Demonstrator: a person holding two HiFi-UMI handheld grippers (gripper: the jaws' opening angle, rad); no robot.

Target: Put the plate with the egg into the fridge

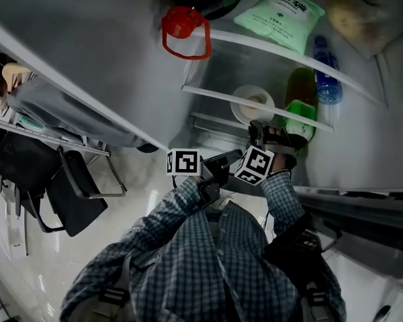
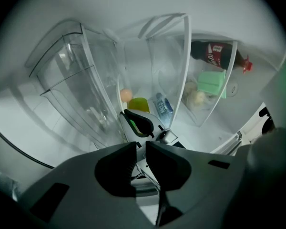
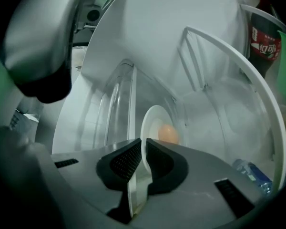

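A white plate (image 1: 244, 107) with a brown egg (image 1: 257, 101) on it is over the glass shelf (image 1: 211, 96) inside the open fridge. My right gripper (image 1: 258, 131) is shut on the plate's near rim; in the right gripper view the rim (image 3: 144, 149) runs between the jaws, with the egg (image 3: 168, 134) just beyond. Whether the plate rests on the shelf I cannot tell. My left gripper (image 1: 227, 159) hangs lower, to the left of the right one, outside the shelf. Its jaws (image 2: 140, 152) are shut with nothing in them, behind the right gripper (image 2: 142, 123).
On the same shelf, right of the plate, stand a green-capped bottle (image 1: 299, 113) and a water bottle (image 1: 326, 69). A green packet (image 1: 280, 11) and a red-lidded item (image 1: 185, 29) sit higher up. A cola bottle (image 3: 262, 37) lies above. The fridge door (image 1: 67, 79) is at left.
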